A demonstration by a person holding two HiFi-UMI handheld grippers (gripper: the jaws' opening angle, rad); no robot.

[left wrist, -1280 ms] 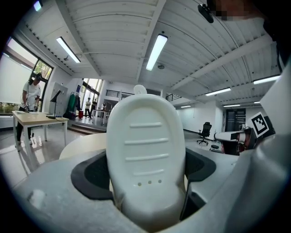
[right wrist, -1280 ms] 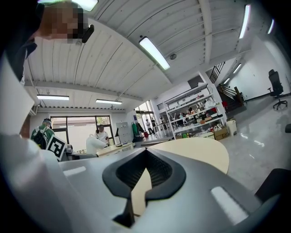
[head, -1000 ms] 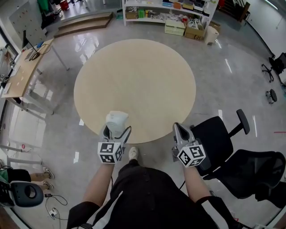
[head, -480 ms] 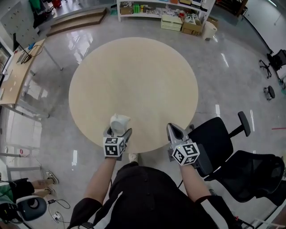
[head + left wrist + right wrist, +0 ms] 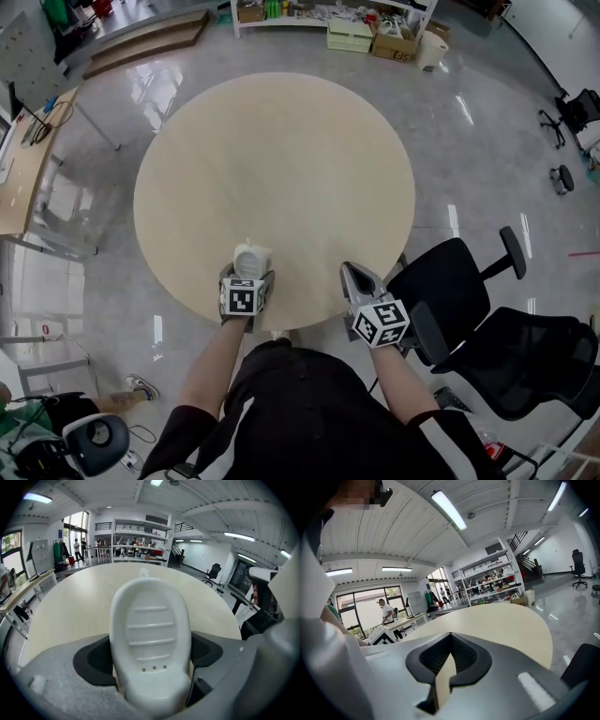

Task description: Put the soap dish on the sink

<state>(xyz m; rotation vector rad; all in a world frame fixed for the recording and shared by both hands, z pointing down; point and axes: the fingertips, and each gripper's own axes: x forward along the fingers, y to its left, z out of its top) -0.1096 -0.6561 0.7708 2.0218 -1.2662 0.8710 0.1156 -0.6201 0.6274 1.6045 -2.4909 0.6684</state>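
Note:
The white oval soap dish [image 5: 151, 641] with ribs and three small holes sits between the jaws of my left gripper [image 5: 150, 656], which is shut on it. In the head view the soap dish [image 5: 251, 257] sticks out ahead of the left gripper [image 5: 247, 274] over the near edge of the round beige table [image 5: 281, 159]. My right gripper [image 5: 357, 280] hangs at the same edge, to the right. Its jaws [image 5: 446, 670] are shut with nothing between them. No sink shows in any view.
Two black office chairs [image 5: 454, 284] [image 5: 539, 361] stand close at the right of the person. A desk [image 5: 28, 159] is at the left and shelving with boxes [image 5: 356, 23] at the back. The glossy floor surrounds the table.
Both grippers have come forward to the table's near edge as the person stepped closer. The soap dish has stayed in the left gripper.

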